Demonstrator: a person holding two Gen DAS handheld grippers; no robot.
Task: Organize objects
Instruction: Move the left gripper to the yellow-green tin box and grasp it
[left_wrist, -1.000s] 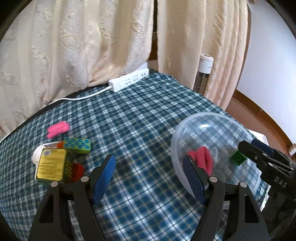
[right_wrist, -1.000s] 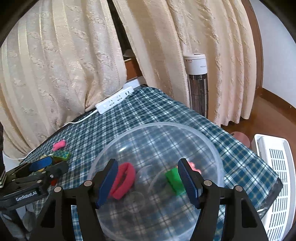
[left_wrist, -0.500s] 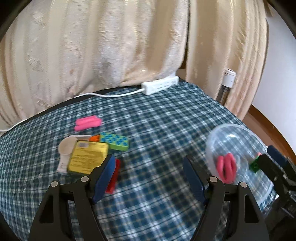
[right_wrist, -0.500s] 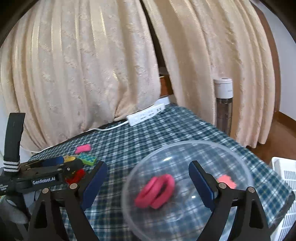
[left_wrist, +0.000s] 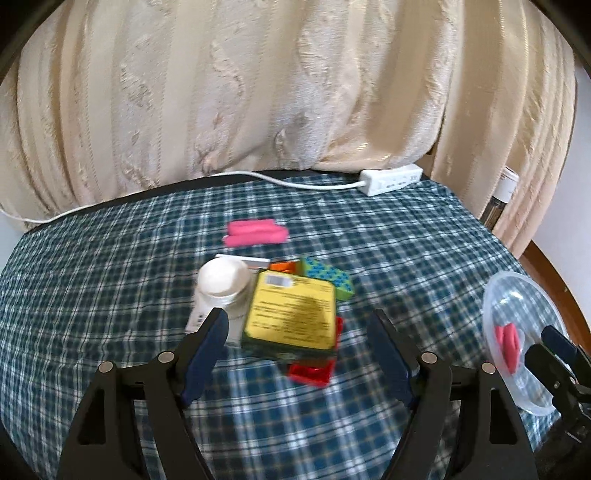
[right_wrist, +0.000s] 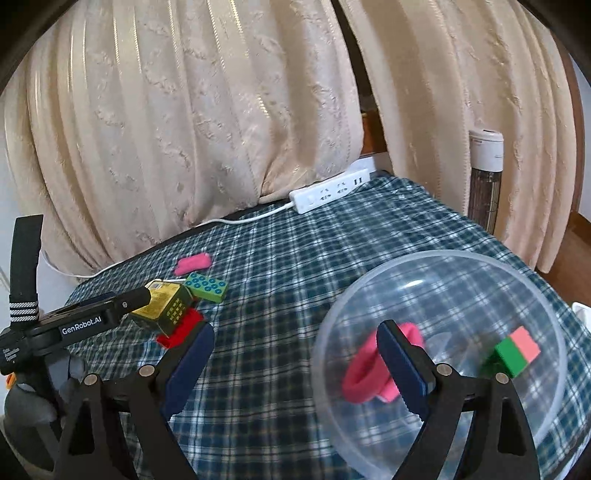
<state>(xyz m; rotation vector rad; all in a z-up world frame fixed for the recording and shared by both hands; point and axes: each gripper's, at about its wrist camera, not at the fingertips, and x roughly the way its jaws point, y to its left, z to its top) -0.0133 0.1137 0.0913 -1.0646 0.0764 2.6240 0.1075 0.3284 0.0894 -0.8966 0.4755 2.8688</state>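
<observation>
1. At the centre of the left wrist frame, the left gripper (left_wrist: 297, 345) has swung from the clear plastic bowl (left_wrist: 495, 295) to the yellow box (left_wrist: 291, 308); its empty jaws are opening, probably for the next pick.
2. The right gripper (right_wrist: 295, 363) is spread and empty, beside the bowl's pink ring (right_wrist: 364, 373).
3. The red piece (left_wrist: 314, 371) lies half hidden under the box; blur hides its shape.

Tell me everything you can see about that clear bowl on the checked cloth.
The clear bowl is round, see-through and looks like thin plastic. It sits upright on the checked tablecloth near the table's right edge. Inside lie a pink ring and a green-and-pink block. The right gripper hangs open before it; whether it touches the rim is unclear.
</observation>
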